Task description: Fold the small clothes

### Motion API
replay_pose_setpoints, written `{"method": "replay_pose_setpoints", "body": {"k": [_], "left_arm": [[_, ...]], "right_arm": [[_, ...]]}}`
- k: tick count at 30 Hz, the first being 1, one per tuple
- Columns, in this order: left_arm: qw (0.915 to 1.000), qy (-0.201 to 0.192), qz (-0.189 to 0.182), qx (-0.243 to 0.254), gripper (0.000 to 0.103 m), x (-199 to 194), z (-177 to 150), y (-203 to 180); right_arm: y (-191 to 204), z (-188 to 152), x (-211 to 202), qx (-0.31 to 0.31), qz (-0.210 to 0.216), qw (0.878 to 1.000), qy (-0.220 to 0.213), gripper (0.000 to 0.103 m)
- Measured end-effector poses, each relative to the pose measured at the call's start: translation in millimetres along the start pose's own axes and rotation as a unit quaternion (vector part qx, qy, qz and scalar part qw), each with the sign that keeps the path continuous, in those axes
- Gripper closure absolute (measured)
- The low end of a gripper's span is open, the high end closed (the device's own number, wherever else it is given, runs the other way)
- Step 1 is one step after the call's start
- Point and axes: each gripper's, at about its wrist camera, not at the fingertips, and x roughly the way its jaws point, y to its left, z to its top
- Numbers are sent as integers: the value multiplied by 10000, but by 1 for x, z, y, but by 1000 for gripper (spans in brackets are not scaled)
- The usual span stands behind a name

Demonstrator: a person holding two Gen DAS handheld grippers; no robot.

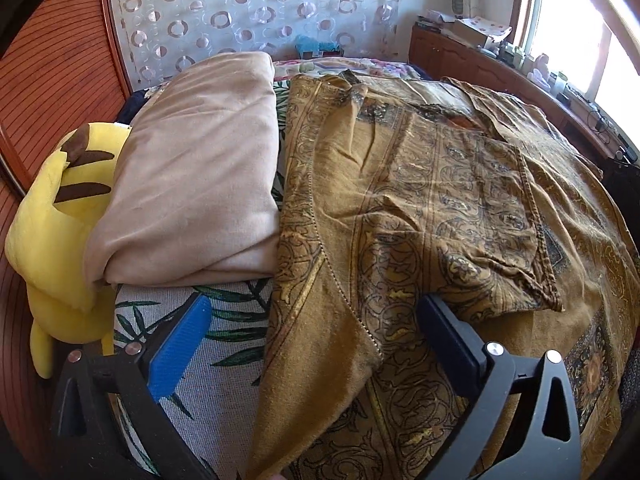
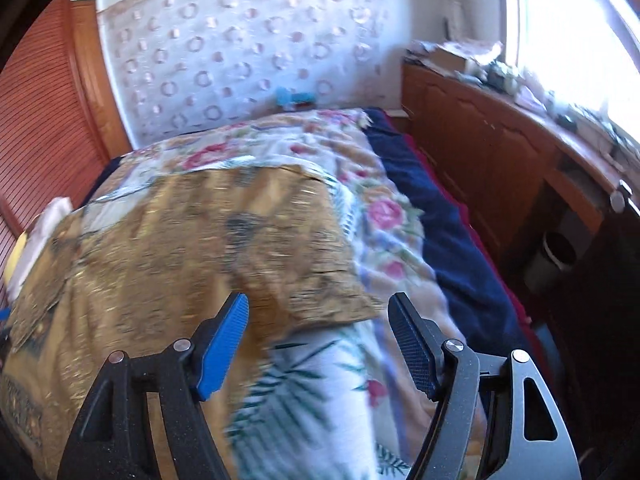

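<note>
A golden-brown patterned garment [image 1: 420, 200] lies spread over the bed, partly folded, with one layer doubled back on the right. My left gripper [image 1: 315, 300] stands wide open just above its near left edge. A fold of the cloth runs between the blue pad [image 1: 180, 348] and the black finger [image 1: 448, 332], and neither presses on it. The right wrist view is blurred. In it the same garment [image 2: 200, 240] shows with its near right corner in front of my right gripper [image 2: 318, 300]. That gripper is open over the leaf-print sheet [image 2: 312, 392], with nothing between its fingers.
A folded beige blanket [image 1: 200, 168] and a yellow plush toy [image 1: 56, 240] lie left of the garment. A floral quilt [image 2: 384, 216] and a navy cover [image 2: 448, 248] run along the bed's right side. A wooden cabinet [image 2: 480, 152] with clutter stands beyond, under a bright window.
</note>
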Motion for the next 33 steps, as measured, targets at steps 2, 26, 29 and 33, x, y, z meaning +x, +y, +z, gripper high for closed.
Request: {"method": "replay_pose_setpoints", "body": {"k": [2, 26, 29, 33], "left_arm": [[10000, 0, -1, -3, 0, 0, 0, 0], [9893, -943, -1109, -60, 1, -53, 22, -84], [9869, -974, -1288, 55, 1, -56, 20, -103], [9873, -977, -1236, 178, 1, -51, 20, -116]], "right_arm": [[-10, 3, 11, 204, 29, 9997, 166, 32], [-51, 40, 56, 1542, 847, 9805, 876, 93], [-31, 52, 39, 1020, 625, 9914, 532, 94], [11, 63, 5, 267, 686, 9973, 26, 94]]}}
